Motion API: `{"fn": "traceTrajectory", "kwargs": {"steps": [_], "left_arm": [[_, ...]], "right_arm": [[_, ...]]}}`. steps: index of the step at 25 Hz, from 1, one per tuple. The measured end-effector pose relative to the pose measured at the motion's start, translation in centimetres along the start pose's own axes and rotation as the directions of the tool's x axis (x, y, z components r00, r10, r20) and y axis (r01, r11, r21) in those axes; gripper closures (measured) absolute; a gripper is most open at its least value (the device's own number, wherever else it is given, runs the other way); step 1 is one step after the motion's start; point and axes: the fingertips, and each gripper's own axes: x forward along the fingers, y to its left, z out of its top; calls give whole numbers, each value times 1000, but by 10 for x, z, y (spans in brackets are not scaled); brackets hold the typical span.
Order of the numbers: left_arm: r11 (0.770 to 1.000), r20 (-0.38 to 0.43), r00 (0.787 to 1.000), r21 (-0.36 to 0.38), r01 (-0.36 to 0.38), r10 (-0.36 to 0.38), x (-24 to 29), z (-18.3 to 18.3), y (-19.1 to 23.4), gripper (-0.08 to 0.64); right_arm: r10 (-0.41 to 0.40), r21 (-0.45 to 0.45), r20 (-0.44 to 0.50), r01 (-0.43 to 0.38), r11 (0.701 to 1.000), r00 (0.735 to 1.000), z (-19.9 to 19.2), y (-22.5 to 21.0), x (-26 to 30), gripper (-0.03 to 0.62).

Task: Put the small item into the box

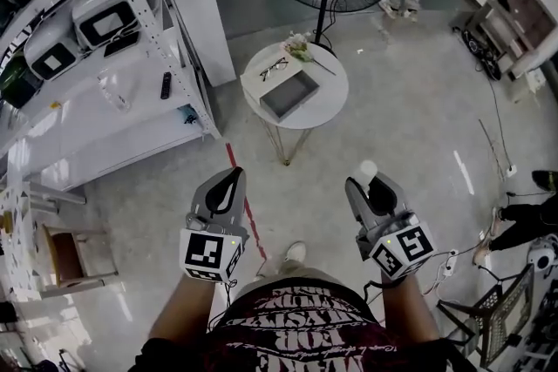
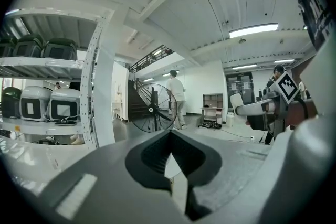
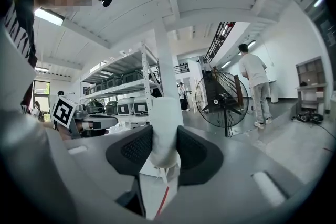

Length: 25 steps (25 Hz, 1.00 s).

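Small white item (image 3: 164,131) sits pinched in the right tool (image 1: 364,180), lower right of the head view; left tool (image 1: 233,179) is pressed together, empty. Open box (image 1: 290,95) waits on the round table (image 1: 330,91), upper centre. Hold the pinch firm until directly above it.

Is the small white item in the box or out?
Out: the right gripper grips the white item, while the box sits apart on the round table.
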Motion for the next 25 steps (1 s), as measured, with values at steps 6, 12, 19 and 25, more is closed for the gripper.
{"fn": "traceTrajectory", "kwargs": {"steps": [6,12,19,25], "left_arm": [[1000,3,1000,3,-27,27,29,5,-2,560],[998,8,998,16,-56,56,41,10,-1,560],[996,27,997,64,-70,68,58,17,14,560],[996,18,999,66,-52,51,86,17,41,560]], "right_arm": [[32,-7,9,-32,999,999,13,-28,15,428],[53,-7,18,-53,999,998,18,-37,26,428],[67,1,25,-67,998,997,22,-36,43,428],[61,-4,25,-61,998,998,28,-37,81,428]]}}
